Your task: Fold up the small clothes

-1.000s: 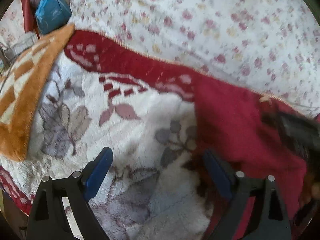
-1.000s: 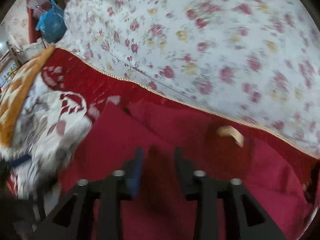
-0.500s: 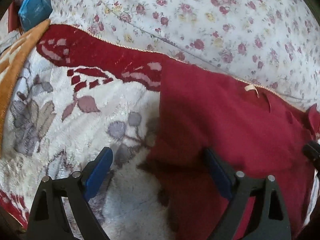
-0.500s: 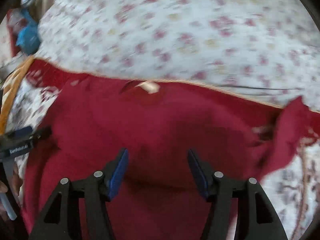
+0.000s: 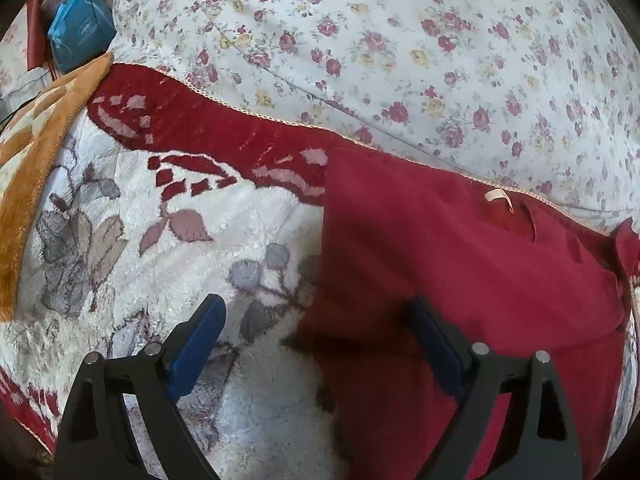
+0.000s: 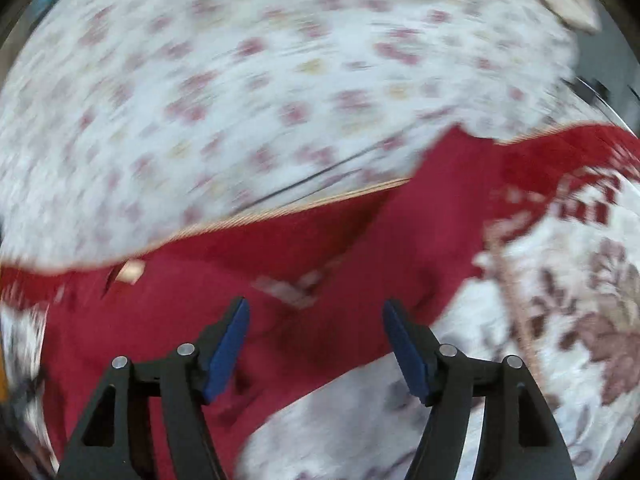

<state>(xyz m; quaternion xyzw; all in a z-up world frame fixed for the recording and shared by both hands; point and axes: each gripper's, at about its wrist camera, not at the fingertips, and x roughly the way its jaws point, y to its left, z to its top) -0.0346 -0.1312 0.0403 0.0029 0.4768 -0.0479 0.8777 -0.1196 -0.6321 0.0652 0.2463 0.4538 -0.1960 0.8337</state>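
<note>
A dark red garment (image 5: 452,264) lies spread on a fleece blanket (image 5: 168,248), its neck label (image 5: 498,196) near the far edge. My left gripper (image 5: 316,340) is open and empty, hovering over the garment's left edge. In the blurred right wrist view, my right gripper (image 6: 316,344) is open and empty above the garment's (image 6: 312,280) right side, where a sleeve (image 6: 444,184) sticks out toward the far right.
A floral bedsheet (image 5: 400,40) covers the bed behind the blanket. An orange plush blanket (image 5: 36,132) lies at the left. A blue bag (image 5: 78,36) sits at the far left corner.
My right gripper opened, let go of the red garment and swung right along it. The garment now lies spread flat. My left gripper stayed open and shifted slightly.
</note>
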